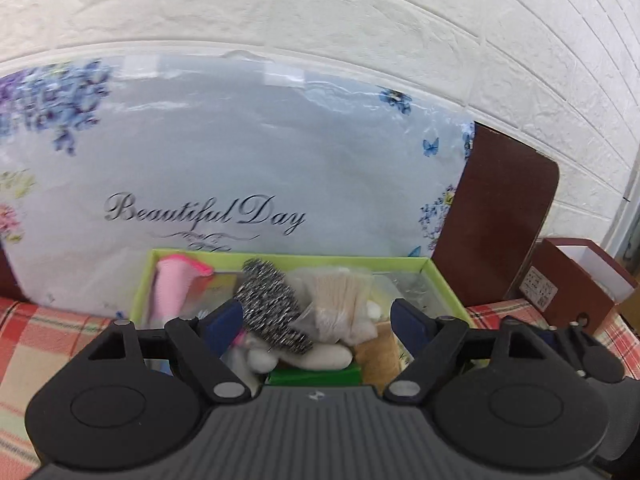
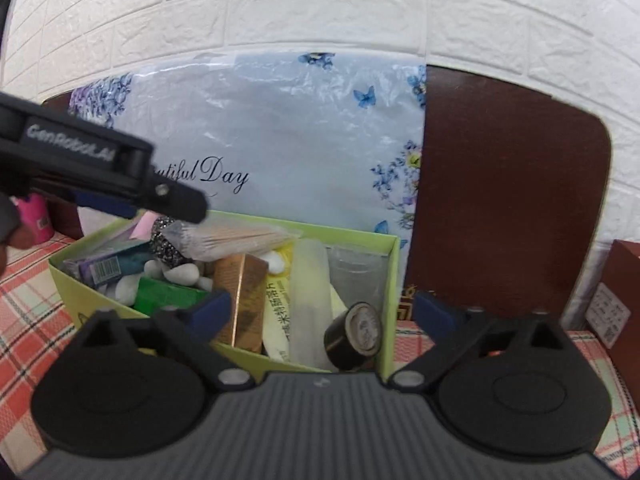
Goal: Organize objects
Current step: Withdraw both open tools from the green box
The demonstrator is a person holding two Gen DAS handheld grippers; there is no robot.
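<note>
Both grippers, left gripper (image 1: pixel 318 316) and right gripper (image 2: pixel 322 314), hover low in frame with jaws released, empty, over the green box (image 2: pixel 390 280) of clutter.

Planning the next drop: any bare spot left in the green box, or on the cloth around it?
Green box is crowded: pebbles, gold carton, tubes, black jar, clear cup fill it edge to edge. Free patches: plaid cloth left of the box, and the strip between the box's right wall and the brown box. Both grippers, left and right, open and empty.
</note>
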